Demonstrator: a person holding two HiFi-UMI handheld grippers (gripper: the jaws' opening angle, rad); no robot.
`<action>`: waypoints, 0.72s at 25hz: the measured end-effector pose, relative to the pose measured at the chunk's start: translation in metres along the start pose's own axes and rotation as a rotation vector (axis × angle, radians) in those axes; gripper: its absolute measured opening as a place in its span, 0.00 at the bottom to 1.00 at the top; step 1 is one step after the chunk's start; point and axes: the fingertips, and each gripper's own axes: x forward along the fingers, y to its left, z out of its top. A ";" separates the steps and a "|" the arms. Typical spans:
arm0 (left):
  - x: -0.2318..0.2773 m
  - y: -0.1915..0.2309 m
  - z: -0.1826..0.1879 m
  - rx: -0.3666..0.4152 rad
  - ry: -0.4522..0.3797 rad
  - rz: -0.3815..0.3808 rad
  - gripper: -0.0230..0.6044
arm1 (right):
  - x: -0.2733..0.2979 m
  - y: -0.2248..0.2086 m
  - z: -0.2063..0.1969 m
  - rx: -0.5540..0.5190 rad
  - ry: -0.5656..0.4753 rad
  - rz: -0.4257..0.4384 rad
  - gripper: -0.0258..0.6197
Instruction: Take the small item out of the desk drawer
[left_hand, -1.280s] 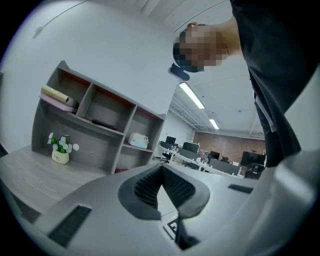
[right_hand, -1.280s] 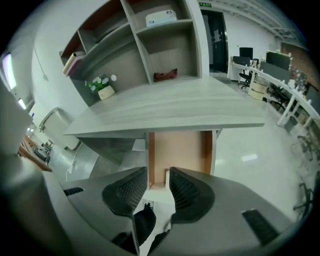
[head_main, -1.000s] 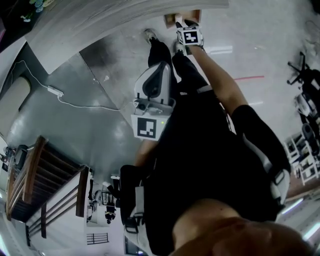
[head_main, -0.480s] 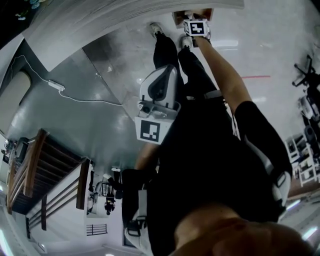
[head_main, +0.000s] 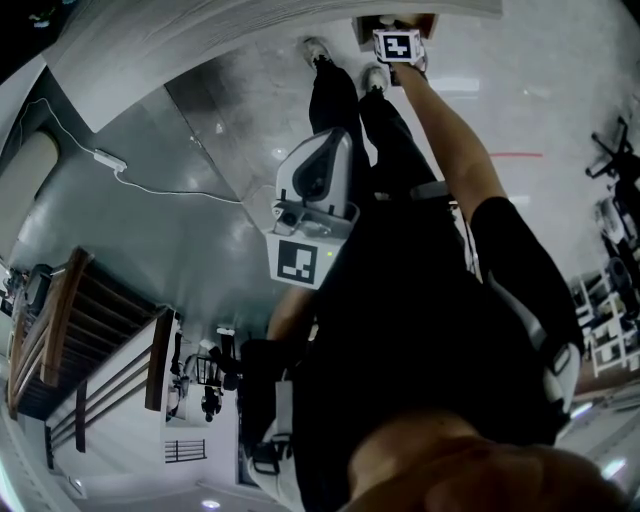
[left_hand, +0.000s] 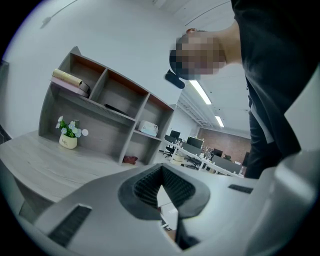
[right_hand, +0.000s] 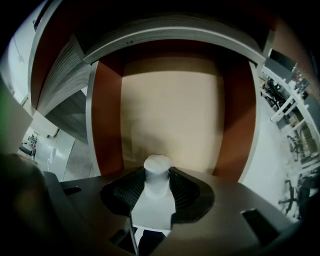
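Two brown drawer walls (right_hand: 106, 115) well clear of white cylinder (right_hand: 157, 176)

The drawer (right_hand: 106, 115) has reddish-brown, wood-look walls with a dull sheen and a pale, matt, smooth bottom. Inside the drawer, the small item (right_hand: 156, 172) looks white, matt and smooth, perhaps plastic. Above the drawer, the desk top (head_main: 200, 30) shows matt grey wood grain. Below the drawer, the grey floor (head_main: 230, 240) is glossy.
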 end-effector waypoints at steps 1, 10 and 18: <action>0.000 -0.002 0.000 0.000 -0.001 0.001 0.03 | -0.003 -0.006 0.003 -0.011 -0.017 -0.027 0.28; -0.007 -0.012 0.007 0.003 -0.031 0.006 0.03 | -0.035 -0.004 0.022 -0.029 -0.131 -0.050 0.27; -0.017 -0.037 0.016 0.017 -0.057 -0.013 0.03 | -0.085 0.005 0.035 -0.073 -0.235 -0.044 0.27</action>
